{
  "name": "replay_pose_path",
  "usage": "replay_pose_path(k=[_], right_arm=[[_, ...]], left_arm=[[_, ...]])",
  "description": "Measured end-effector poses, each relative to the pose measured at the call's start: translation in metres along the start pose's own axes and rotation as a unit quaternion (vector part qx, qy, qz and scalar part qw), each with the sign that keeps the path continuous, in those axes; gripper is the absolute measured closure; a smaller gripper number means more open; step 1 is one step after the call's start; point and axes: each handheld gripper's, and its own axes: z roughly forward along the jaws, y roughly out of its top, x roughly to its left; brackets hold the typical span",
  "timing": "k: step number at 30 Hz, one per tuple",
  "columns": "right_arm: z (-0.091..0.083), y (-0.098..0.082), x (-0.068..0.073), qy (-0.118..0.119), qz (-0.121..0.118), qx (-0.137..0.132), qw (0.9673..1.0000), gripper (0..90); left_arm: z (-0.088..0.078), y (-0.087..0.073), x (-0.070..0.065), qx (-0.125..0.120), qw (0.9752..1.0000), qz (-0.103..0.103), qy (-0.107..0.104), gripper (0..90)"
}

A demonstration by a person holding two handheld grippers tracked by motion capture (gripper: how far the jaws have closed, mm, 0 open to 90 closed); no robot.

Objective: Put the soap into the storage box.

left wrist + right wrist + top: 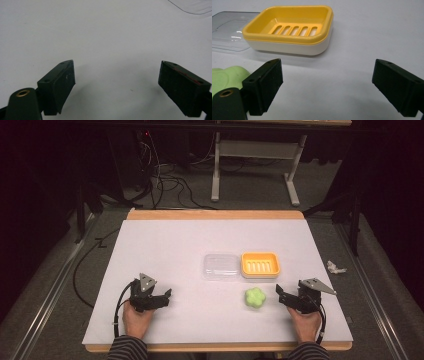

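A yellow soap dish (260, 264) with a slotted bottom and white base (294, 32) stands right of the table's middle. A clear plastic lid (221, 266) lies flat against its left side (227, 32). A pale green flower-shaped soap (255, 297) lies in front of the dish (224, 77). My right gripper (281, 296) rests on the table just right of the soap, open and empty (327, 63), its jaws facing the dish. My left gripper (165, 298) rests at the front left, open over bare white table (117, 67).
The white table sheet (165, 245) has a wooden rim at the back and front. A crumpled white scrap (336, 267) lies on the floor at the right. Cables (170, 180) and a white desk frame (255, 150) stand beyond the far edge.
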Motion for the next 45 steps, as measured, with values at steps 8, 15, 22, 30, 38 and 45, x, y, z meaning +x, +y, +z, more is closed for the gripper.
replay_pose_path(k=[8, 15, 22, 30, 38, 45], right_arm=[[-0.003, 0.002, 0.0, -0.009, 0.001, 0.003, 1.0, 13.3], [-0.004, 0.001, 0.0, -0.003, 0.002, 0.009, 1.0, 15.1], [-0.008, 0.002, 0.005, 0.01, -0.008, 0.014, 0.9998, 16.2], [-0.017, 0.008, 0.01, 0.019, -0.035, 0.02, 0.999, 18.2], [-0.022, 0.007, 0.017, 0.031, -0.043, 0.025, 0.9983, 18.9], [-0.03, 0.008, 0.024, 0.041, -0.053, 0.018, 0.9976, 20.0]], left_arm=[[0.0, 0.002, 0.002, 0.0, 0.9999, -0.011, -0.001, 9.8], [0.0, 0.002, 0.002, -0.001, 0.9999, -0.015, 0.002, 5.2], [0.001, 0.002, 0.002, -0.003, 0.9998, -0.021, 0.002, 4.3], [0.0, 0.003, 0.003, 0.002, 0.9997, -0.023, -0.002, 3.6], [0.0, 0.003, 0.003, 0.003, 0.9997, -0.024, -0.005, 3.7], [0.0, 0.003, 0.003, 0.003, 0.9997, -0.023, -0.006, 4.1]])
